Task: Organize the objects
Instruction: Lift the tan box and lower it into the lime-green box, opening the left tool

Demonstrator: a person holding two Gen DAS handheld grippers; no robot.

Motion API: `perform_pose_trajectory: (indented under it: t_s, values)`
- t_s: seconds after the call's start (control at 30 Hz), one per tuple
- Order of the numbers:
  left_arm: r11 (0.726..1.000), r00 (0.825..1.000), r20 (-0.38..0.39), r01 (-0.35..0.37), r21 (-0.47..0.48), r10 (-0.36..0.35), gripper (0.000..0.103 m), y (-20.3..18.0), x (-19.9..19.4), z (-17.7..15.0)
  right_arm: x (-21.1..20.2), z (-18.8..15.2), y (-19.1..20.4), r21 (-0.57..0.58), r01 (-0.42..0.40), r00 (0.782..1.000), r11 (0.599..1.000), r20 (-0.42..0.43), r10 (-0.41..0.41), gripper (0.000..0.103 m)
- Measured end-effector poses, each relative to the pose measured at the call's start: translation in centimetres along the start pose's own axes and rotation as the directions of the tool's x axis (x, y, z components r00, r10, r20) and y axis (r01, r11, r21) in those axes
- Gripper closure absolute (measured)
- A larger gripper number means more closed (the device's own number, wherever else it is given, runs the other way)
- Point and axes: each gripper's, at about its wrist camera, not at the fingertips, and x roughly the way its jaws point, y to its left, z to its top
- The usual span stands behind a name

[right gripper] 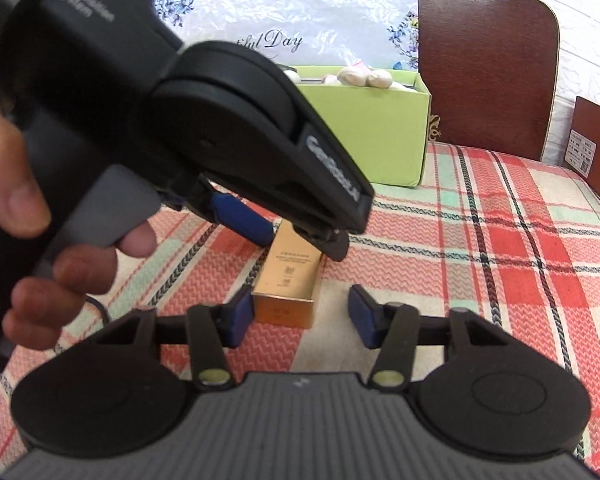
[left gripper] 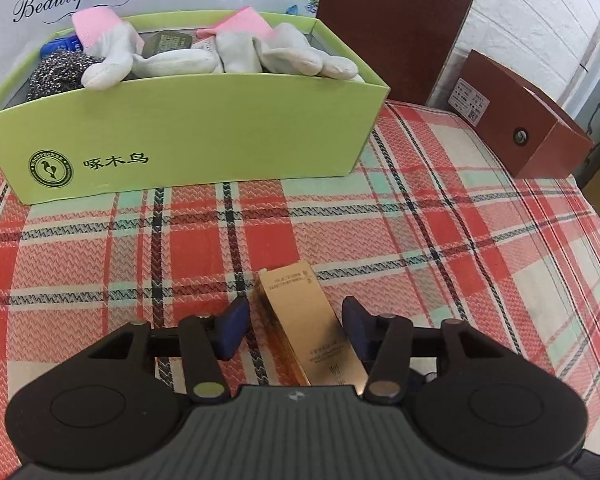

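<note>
A person's hand (right gripper: 32, 216) wraps the handle of the left gripper (right gripper: 300, 240), fingers curled on the grey trigger, and tilts the tool steeply down toward the plaid tablecloth (left gripper: 440, 240). Its blue pads stand on either side of a slim gold carton (left gripper: 300, 320) that lies flat on the cloth, long axis running away from the camera. In the left wrist view the right pad (left gripper: 358, 334) sits against the carton's side, while a narrow strip of cloth shows between the left pad (left gripper: 232, 330) and the carton's other side, so the jaws straddle the carton, partly spread, not yet pinching it.

The right gripper (right gripper: 300, 316) comes in low from the carton's near end, pointing gently downward. Its jaws are partly spread with nothing clamped: the left pad (right gripper: 238, 316) is just beside or touching the carton's near corner, which one I cannot tell, and the right pad (right gripper: 364, 316) stands clear over bare cloth.

Farther back on the cloth stands a light green cardboard box (left gripper: 188, 132) holding white gloves with pink cuffs (left gripper: 228, 56) and a steel scouring pad (left gripper: 60, 72). A brown chair back (left gripper: 392, 28) rises behind it, and a brown box (left gripper: 520, 120) sits at the right edge.
</note>
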Motion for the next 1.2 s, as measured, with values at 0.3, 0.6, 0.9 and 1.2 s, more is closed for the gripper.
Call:
perform_pose_trajectory:
  t_s: [0.3,0.6,0.9,1.2]
  values:
    - [0.999,0.999,0.046,0.020,-0.030,-0.019,0.055,-0.2,-1.8,-0.4,-1.5,0.2,0.3,-0.004,-0.009,0.999,1.000,0.037,0.009,0.070]
    - [0.999,0.966,0.258,0.024,-0.046,-0.012,0.055,-0.2,-8.1,1.1,-5.2,3.5,1.6,-0.067,0.002,0.976,0.998,0.217,0.012,0.070]
    - [0.997,0.922,0.387,0.046,-0.062,-0.018,0.055,1.1,-10.4,6.9,-4.9,9.6,1.6,-0.145,0.026,0.934,0.989,0.357,0.027,0.070]
    - [0.998,0.901,0.433,0.047,-0.052,-0.020,0.055,2.9,-7.5,11.6,-0.4,14.6,-0.5,-0.161,0.046,0.920,0.986,0.392,0.022,0.070]
